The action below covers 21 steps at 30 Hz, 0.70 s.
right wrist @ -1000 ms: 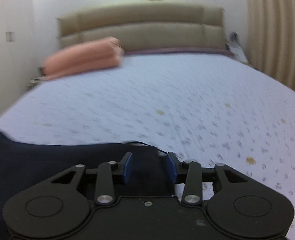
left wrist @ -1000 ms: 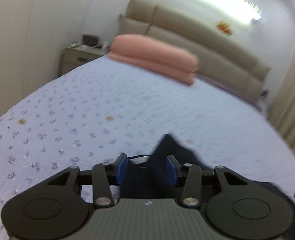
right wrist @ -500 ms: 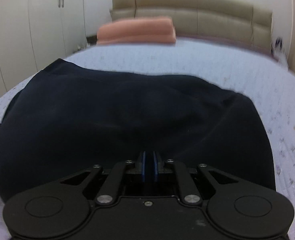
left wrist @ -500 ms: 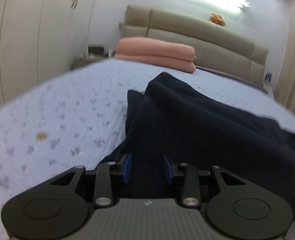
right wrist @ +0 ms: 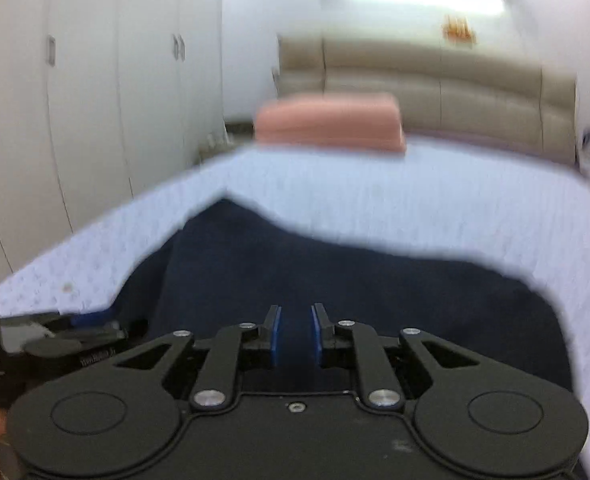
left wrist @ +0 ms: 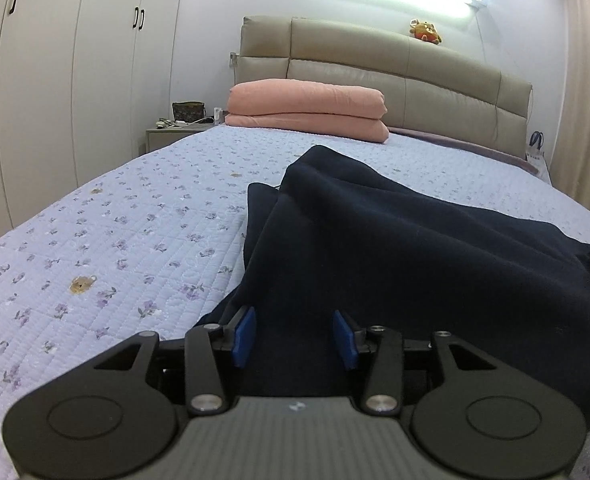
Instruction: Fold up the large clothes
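Both grippers are working the near edge of the dark garment [left wrist: 415, 240] lying on the bed [left wrist: 135, 220], left gripper [left wrist: 293, 338] gaping wide, right gripper [right wrist: 296, 334] parting narrowly, apparently mid-fold and next needing a fresh pinch.

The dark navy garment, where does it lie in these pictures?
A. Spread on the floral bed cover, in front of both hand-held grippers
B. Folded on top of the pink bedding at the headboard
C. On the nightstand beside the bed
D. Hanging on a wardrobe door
A: the dark navy garment lies rumpled on the floral bed cover, well short of the pink bedding.
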### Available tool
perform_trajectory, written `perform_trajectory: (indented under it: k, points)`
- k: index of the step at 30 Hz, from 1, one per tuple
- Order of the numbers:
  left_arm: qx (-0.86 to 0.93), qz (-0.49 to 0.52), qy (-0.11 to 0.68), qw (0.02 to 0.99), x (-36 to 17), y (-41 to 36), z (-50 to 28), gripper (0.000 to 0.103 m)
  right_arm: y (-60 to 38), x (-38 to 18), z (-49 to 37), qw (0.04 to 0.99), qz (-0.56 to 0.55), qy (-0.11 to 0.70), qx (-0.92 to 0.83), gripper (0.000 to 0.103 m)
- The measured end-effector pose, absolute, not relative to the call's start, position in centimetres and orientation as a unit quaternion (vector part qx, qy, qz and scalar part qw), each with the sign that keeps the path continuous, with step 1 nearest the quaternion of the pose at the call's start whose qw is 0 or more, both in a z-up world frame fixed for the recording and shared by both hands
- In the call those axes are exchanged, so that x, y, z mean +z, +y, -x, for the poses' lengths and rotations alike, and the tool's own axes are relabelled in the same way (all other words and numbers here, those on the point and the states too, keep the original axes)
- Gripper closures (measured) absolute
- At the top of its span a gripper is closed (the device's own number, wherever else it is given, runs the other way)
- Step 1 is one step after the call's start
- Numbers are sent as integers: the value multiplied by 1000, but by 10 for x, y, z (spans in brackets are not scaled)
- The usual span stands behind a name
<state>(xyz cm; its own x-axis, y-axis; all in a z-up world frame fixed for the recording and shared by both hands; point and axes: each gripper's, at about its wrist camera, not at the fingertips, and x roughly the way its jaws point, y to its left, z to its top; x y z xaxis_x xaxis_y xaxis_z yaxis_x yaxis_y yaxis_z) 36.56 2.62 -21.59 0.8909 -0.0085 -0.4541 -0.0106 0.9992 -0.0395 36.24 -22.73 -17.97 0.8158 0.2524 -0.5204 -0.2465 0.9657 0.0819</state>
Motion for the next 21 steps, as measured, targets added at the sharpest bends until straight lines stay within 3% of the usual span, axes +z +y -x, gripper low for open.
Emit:
perform_trajectory:
  k: [2, 7, 9, 12, 17, 21]
  points:
    - [1, 27, 242, 970, -211, 29, -362, 56, -218, -211, -383, 932, -19, 340, 123, 87]
    - [12, 76, 245, 966, -194, 48, -317, 54, -213, -222, -385, 936, -29, 334, 104, 87]
    - [24, 98, 246, 964, -192, 59, -294, 49, -214, -224, -380, 939, -18, 327, 106, 87]
    - [35, 155, 263, 952, -195, 79, -272, 30, -211, -222, -377, 942, -15, 319, 102, 87]
    - [-12, 243, 293, 925, -207, 95, -265, 27, -214, -217, -369, 944, -32, 315, 90, 86]
    - [-7, 279, 271, 921, -214, 98, -280, 26, -217, -215, -362, 944, -29, 316, 91, 86]
